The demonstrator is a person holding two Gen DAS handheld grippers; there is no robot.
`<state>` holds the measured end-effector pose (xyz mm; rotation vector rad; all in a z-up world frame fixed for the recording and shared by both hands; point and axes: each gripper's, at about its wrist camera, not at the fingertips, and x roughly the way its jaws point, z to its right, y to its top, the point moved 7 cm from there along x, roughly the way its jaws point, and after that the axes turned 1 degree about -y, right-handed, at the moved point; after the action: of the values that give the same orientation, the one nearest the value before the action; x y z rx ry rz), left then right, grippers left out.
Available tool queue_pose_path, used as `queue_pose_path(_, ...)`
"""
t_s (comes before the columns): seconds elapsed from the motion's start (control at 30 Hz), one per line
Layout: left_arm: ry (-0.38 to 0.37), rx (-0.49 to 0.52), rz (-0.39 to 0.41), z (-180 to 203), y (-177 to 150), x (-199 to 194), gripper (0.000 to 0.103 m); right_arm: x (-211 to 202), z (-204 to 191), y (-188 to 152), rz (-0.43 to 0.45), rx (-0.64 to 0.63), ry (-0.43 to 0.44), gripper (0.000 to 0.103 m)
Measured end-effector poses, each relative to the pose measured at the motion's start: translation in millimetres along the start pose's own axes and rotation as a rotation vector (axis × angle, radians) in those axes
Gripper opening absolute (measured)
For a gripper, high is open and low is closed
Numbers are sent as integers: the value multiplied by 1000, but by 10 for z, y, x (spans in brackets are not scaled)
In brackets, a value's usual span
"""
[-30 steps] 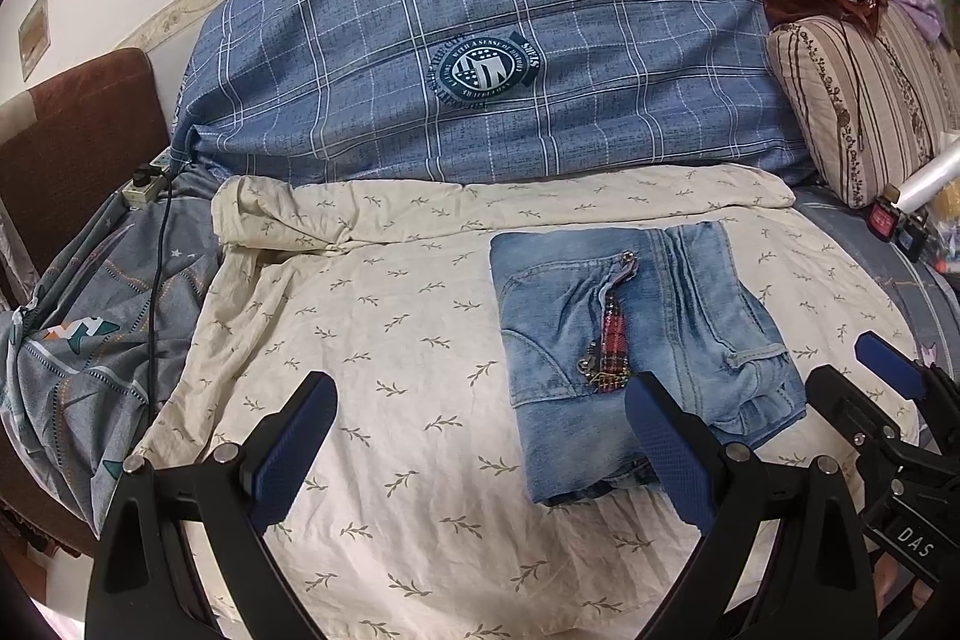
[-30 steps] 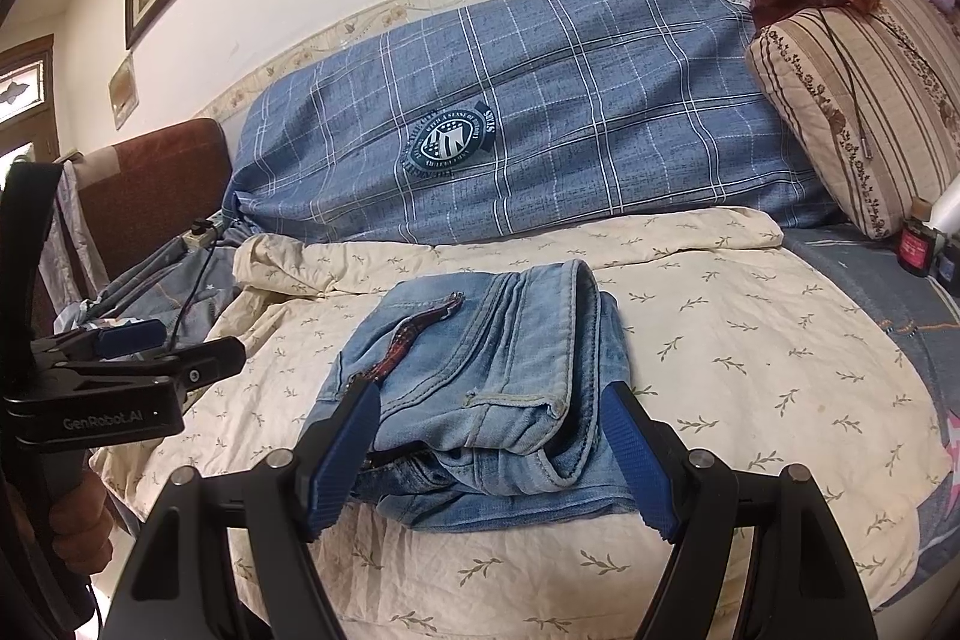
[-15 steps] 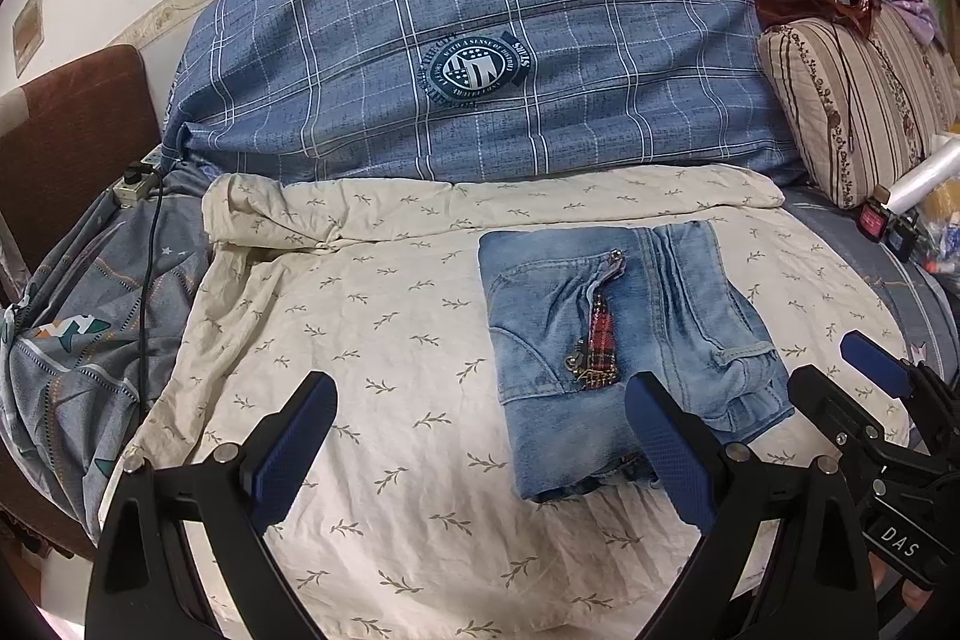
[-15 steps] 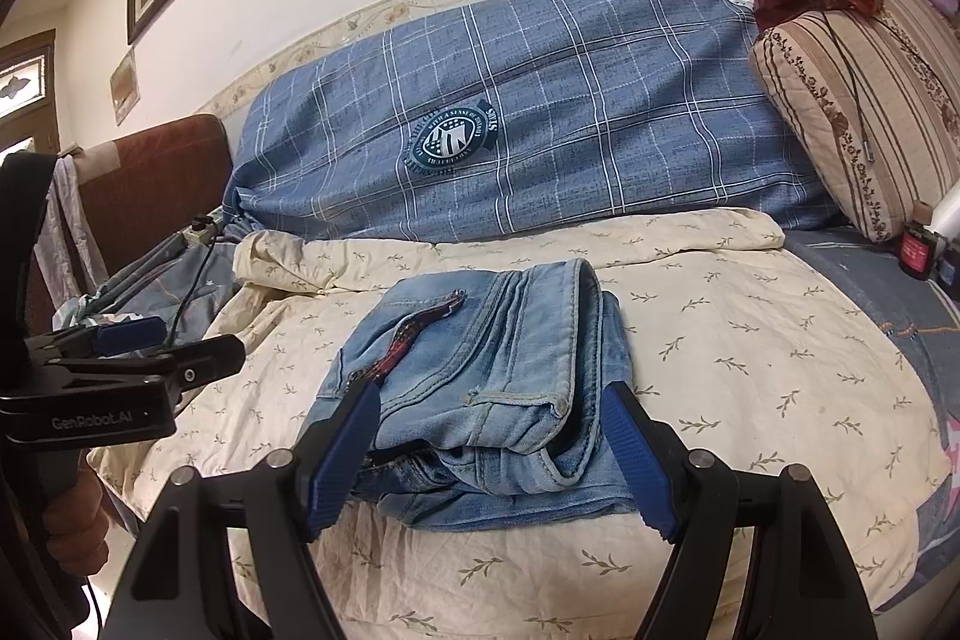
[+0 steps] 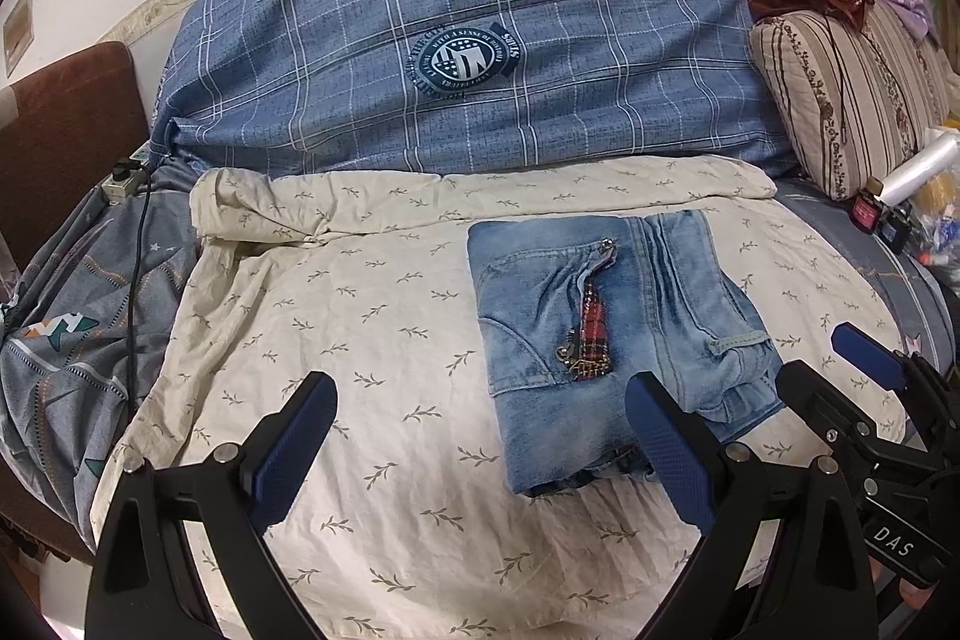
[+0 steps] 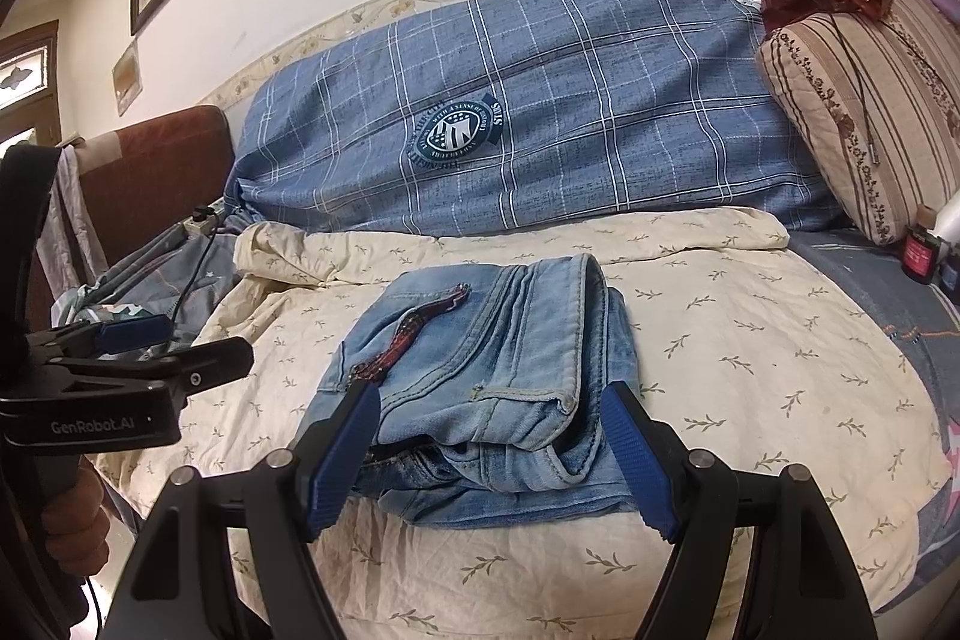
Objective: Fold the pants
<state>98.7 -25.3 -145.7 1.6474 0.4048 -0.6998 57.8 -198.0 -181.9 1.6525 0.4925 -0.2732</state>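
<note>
Left gripper (image 5: 480, 445) held low over the bed's (image 5: 372, 340) near edge, fingers (image 5: 291, 445) spread wide, empty. Right gripper (image 6: 492, 454) level at the same edge, fingers (image 6: 639, 460) parted, flanking the near end of the folded pants (image 6: 498, 358). Pants lying toward the bed's right side, just beyond the left gripper's right finger.

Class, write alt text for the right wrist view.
Folded blue jeans lie on a cream leaf-print sheet, framed by the open right tool. The left tool, also open, is at the left edge; a blue plaid bolster lies behind.
</note>
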Motion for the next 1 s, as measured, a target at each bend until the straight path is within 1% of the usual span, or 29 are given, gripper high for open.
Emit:
queue_pose_path(0.77, -40, 19, 0, -13, -33, 57, 97, 173, -76, -78, -50, -26, -7, 79)
queue_pose_path(1.0, -70, 37, -6, 16, -59, 84, 97, 214, -127, -105, -61, -41, -5, 79)
